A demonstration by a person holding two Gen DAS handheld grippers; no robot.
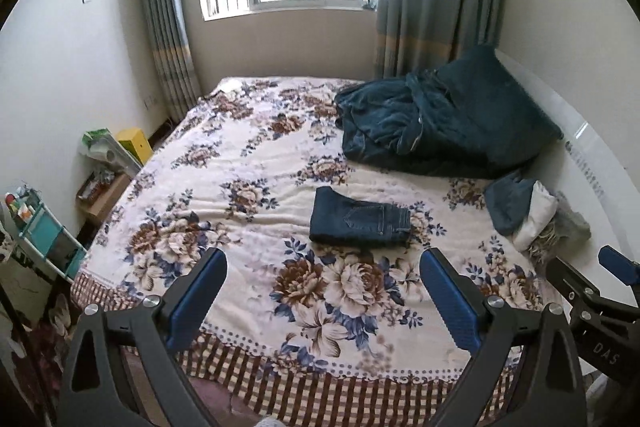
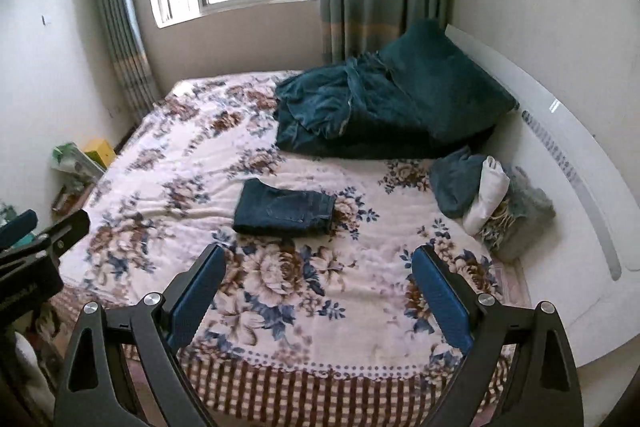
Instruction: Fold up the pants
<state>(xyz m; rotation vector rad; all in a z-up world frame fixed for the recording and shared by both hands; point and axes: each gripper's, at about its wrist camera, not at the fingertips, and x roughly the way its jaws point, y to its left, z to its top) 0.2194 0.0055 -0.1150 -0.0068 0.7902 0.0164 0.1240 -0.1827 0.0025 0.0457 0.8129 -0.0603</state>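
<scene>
A pair of dark blue jeans [image 1: 358, 221] [image 2: 285, 209] lies folded into a compact rectangle in the middle of the flowered bedspread [image 1: 240, 163] [image 2: 192, 147], back pocket facing up. My left gripper [image 1: 322, 263] is open and held back over the bed's near edge, well short of the jeans, with nothing between its blue pads. My right gripper [image 2: 318, 259] is open too, hovering above the near part of the bed, also apart from the jeans. Each gripper shows at the edge of the other's view.
A crumpled teal blanket and pillow [image 1: 448, 115] [image 2: 384, 99] fill the far right of the bed. A small heap of clothes [image 1: 532, 215] [image 2: 488, 203] sits by the white headboard [image 2: 580, 163]. Boxes [image 1: 134, 143] and a shelf cart [image 1: 44, 239] stand on the left floor.
</scene>
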